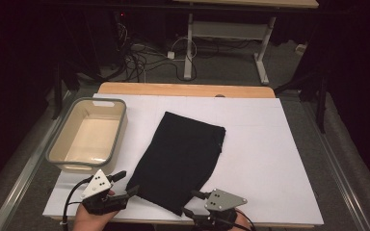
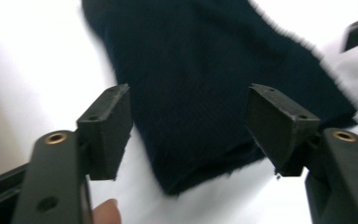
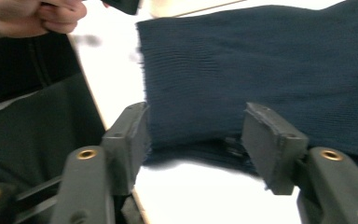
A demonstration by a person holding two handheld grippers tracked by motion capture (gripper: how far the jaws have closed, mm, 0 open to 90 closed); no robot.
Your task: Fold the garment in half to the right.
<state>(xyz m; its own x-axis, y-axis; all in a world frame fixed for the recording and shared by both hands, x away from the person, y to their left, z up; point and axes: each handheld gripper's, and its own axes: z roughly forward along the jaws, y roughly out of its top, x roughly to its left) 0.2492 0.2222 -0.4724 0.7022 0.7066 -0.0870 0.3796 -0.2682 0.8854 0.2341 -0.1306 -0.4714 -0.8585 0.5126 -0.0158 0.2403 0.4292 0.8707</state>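
Lying flat on the white table (image 1: pixel 270 159), the dark folded cloth (image 1: pixel 180 156) sits just ahead of both spread, empty grippers, left (image 1: pixel 125 184) and right (image 1: pixel 192 202); released (apparently), it next needs regripping near the basin (image 1: pixel 120 132)

From above, my white surface (image 1: pixel 265 159) is evenly lit while the room around it sinks into darkness. Both my gripper views are motion-blurred and overexposed, with the dark cloth (image 2: pixel 205 84) soft-edged.
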